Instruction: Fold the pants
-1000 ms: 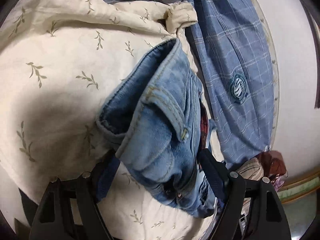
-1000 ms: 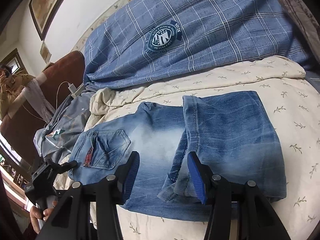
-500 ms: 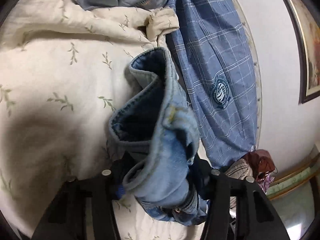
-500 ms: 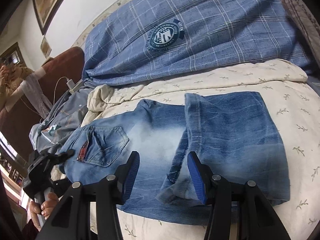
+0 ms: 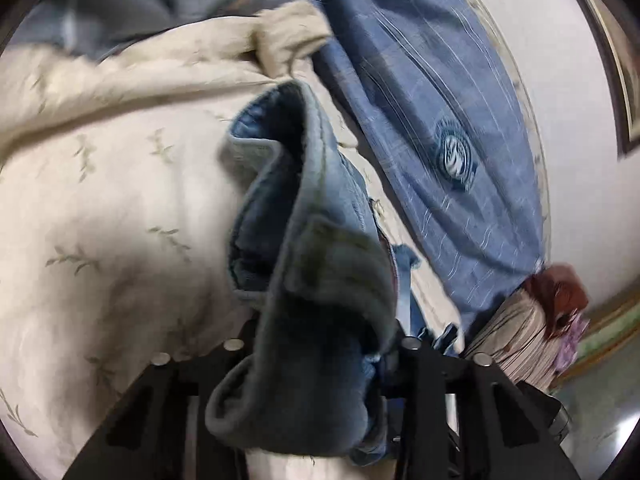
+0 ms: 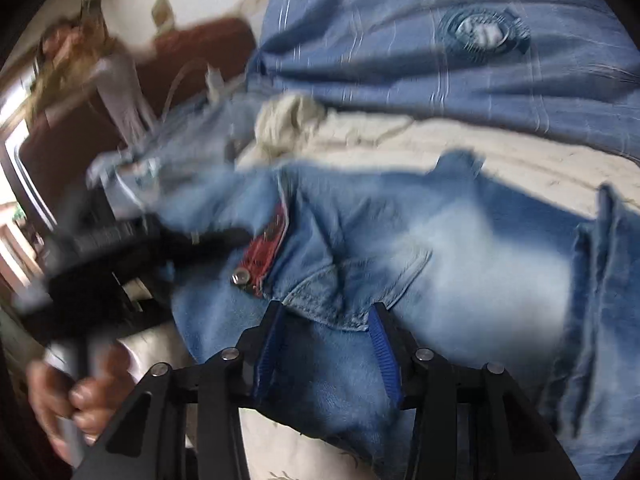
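The blue jeans (image 6: 460,248) lie on a cream leaf-print bedspread (image 5: 100,200). My left gripper (image 5: 320,344) is shut on the waistband end of the jeans (image 5: 320,272), bunched and lifted off the bed; its fingers are hidden by the denim. It also shows in the right wrist view (image 6: 132,240) at the left, held by a hand. My right gripper (image 6: 326,320) is over the jeans by the back pocket (image 6: 360,280), with denim between its blue pads (image 6: 382,336); the jaws stand partly apart around the cloth. The view is blurred.
A blue plaid cover with a round badge (image 5: 456,160) lies along the far side of the bed. Grey clothing (image 5: 140,4) lies at the top left. A brown headboard (image 6: 100,128) and a person (image 6: 92,52) stand beyond. Folded cloths (image 5: 532,336) are piled at the right.
My left gripper has closed on the waistband and lifted it, bunching the denim. My right gripper has moved left from the folded legs to the pocket area and narrowed around the cloth.
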Motion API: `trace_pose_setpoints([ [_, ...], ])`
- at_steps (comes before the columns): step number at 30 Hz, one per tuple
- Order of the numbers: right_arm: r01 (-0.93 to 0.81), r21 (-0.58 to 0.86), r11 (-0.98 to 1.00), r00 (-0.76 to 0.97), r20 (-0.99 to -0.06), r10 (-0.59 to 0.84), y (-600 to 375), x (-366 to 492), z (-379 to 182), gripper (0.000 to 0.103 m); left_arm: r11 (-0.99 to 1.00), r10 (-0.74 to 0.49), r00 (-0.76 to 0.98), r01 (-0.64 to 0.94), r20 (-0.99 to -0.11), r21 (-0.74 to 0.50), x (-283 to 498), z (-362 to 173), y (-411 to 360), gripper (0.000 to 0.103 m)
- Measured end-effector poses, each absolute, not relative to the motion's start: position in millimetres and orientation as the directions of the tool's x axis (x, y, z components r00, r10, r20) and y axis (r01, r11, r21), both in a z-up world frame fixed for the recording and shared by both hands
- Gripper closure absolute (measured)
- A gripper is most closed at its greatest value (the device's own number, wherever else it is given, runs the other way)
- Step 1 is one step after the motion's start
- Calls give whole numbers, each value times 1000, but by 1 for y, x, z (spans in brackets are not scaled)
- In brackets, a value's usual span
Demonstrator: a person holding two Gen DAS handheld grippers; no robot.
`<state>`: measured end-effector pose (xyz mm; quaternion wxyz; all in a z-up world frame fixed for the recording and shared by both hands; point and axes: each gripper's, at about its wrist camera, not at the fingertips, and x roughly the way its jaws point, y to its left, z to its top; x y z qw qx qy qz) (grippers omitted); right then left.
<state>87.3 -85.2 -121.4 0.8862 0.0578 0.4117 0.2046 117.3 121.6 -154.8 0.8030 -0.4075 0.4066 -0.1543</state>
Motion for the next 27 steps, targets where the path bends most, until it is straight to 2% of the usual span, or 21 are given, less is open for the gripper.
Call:
trace_pose_setpoints([
  [5,-286,370,884,556,-687,468,-103,88,-118,57,729,-542,637,32,-548,-683,116,-120,96,71],
  [11,-299,388,872,617,-619,487,-127,73,-95,63,798,-539,636,176,-552,-576,111,-68,54,72],
  [18,-247,402,882,699,-557,450,-195,46,-73,62,834,-552,591,376,-588,-404,104,-14,-50,71],
  [23,-163,411,897,720,-572,393,-248,26,-80,62,829,-524,539,500,-660,-250,95,-14,-142,70],
  [25,-116,420,900,690,-618,377,-264,23,-92,62,822,-501,506,531,-702,-204,90,-24,-169,62],
  [27,-57,432,900,646,-672,363,-279,22,-106,62,823,-471,442,532,-764,-200,94,-42,-190,60],
])
